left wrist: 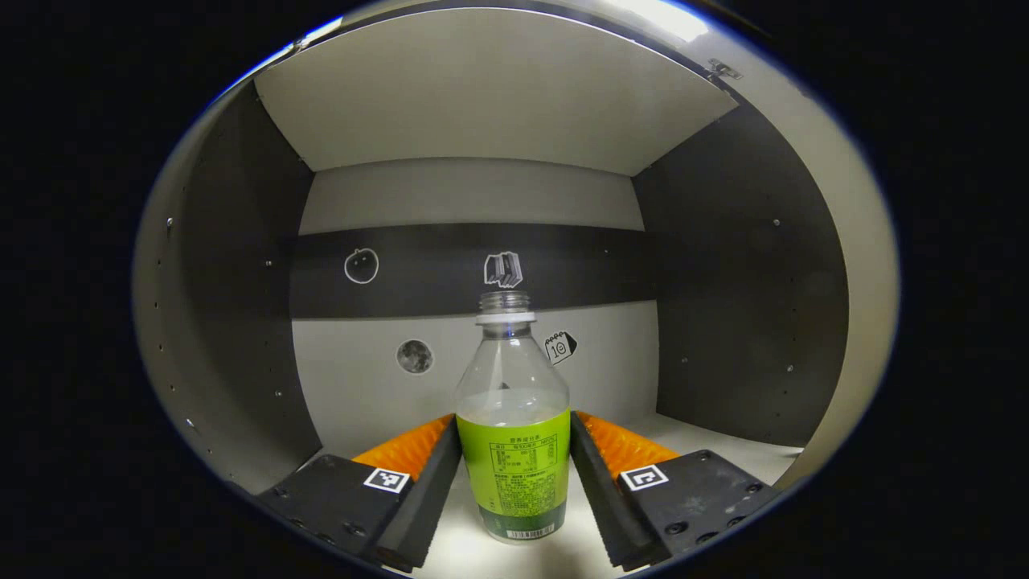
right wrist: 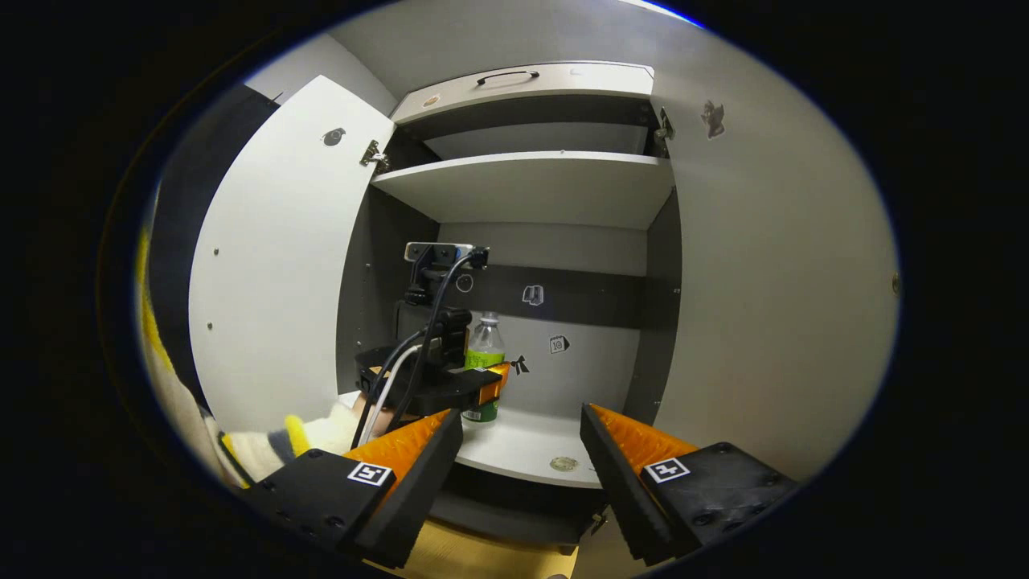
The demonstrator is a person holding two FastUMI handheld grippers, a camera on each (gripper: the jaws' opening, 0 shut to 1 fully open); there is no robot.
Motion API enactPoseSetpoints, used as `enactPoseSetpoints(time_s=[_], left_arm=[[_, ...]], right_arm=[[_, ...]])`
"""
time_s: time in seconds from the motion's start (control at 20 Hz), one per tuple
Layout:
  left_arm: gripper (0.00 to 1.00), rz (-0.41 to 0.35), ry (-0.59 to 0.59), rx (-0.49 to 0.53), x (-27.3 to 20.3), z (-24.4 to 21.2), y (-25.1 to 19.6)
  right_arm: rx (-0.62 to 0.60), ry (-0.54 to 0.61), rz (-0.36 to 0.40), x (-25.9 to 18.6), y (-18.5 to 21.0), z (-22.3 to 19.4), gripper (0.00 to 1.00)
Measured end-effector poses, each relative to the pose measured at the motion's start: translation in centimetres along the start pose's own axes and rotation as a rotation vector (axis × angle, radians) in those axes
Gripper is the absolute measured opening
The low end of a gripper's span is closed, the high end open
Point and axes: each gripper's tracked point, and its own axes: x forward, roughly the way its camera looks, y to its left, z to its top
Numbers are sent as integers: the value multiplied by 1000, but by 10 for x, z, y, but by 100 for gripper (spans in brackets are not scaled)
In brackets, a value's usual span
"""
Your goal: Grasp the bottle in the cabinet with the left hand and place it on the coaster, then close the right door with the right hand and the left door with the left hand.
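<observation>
A clear bottle (left wrist: pixel 513 450) with a green label and no cap stands upright on the cabinet shelf (left wrist: pixel 707 438). My left gripper (left wrist: pixel 514 422) reaches into the cabinet, and both its fingers press on the bottle's sides at the label. In the right gripper view the bottle (right wrist: pixel 485 347) sits at the shelf's back left with the left gripper (right wrist: pixel 487 388) around it, held by a hand in a sleeve (right wrist: pixel 265 446). A small round coaster (right wrist: pixel 563 464) lies near the shelf's front edge. My right gripper (right wrist: pixel 521 446) hangs open in front of the cabinet with nothing between its fingers.
Both cabinet doors stand open: the left door (right wrist: pixel 273 273) and the right door (right wrist: pixel 772 281). An upper shelf (right wrist: pixel 530 189) spans the cabinet above the bottle. Dark side walls (left wrist: pixel 748 297) close in on each side. Cables (right wrist: pixel 418 346) trail from the left gripper.
</observation>
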Motion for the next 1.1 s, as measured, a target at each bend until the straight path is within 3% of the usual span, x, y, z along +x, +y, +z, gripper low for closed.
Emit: enactPoseSetpoints(time_s=[0.2,0.4,0.8,0.95,1.1], left_arm=[[77,1,4,27,-9,9,-1],[76,-9,-38,9,-47,38,2],[75,-42,-97,-21,-161,80,10],[75,-59,-102,-75,-203,85,9],[75,-48,-90,-56,-243,83,14]], right_arm=[[23,-9,-8,-2,-4,5,98],[42,-36,-8,-9,0,15,98],[68,-62,-30,-43,19,31,98],[69,-74,-37,-70,35,41,98],[71,-98,-51,-101,53,54,98]])
